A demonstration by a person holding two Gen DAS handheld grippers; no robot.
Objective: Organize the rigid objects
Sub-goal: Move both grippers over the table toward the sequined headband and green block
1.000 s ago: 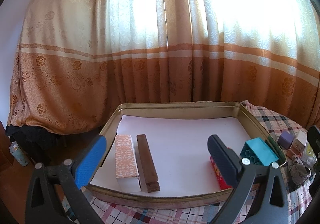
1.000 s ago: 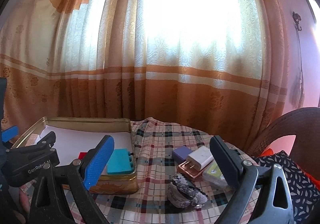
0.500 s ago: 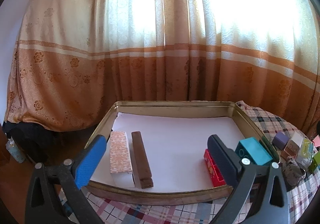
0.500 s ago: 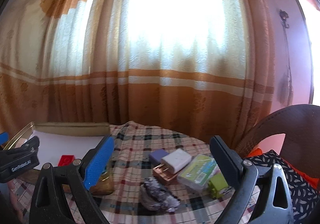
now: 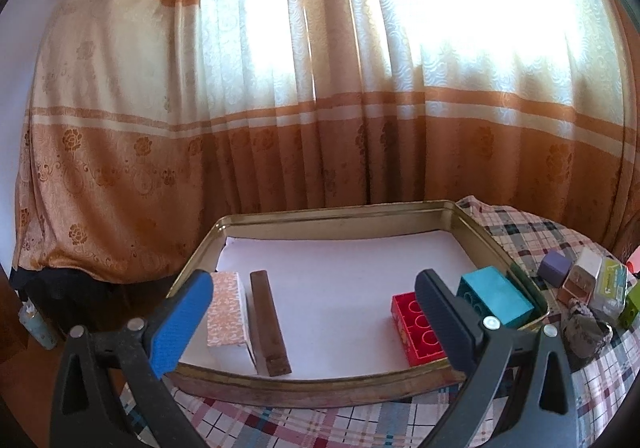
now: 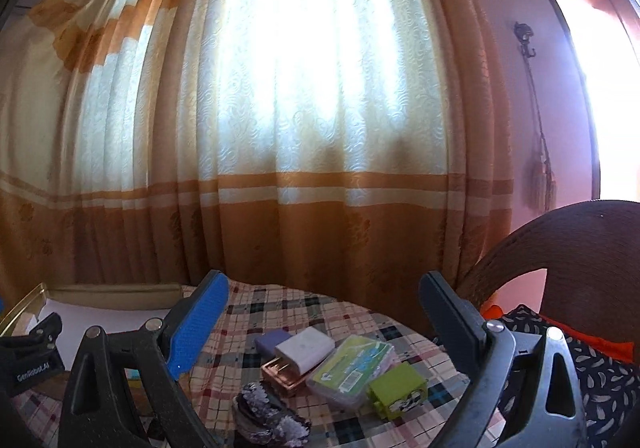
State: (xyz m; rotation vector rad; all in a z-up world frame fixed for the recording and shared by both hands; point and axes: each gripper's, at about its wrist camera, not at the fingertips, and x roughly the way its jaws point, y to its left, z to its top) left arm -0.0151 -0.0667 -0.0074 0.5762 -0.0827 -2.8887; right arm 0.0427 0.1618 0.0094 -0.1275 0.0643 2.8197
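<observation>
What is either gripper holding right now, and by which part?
Nothing. The left gripper is open over the tray with empty space between its fingers. The right gripper is open above the items on the checked cloth, touching none.

My right finger (image 5: 448, 322) hides part of the red studded plastic brick (image 5: 416, 328); the green plastic case's (image 6: 352, 368) label is unreadable.

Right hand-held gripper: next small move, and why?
Probably ease the open, empty right hand-held gripper forward and down onto the white charger, closest to its centre line. It lies with other loose items on the plaid tablecloth, outside the gold tray, which already holds a teal block and a red block.
</observation>
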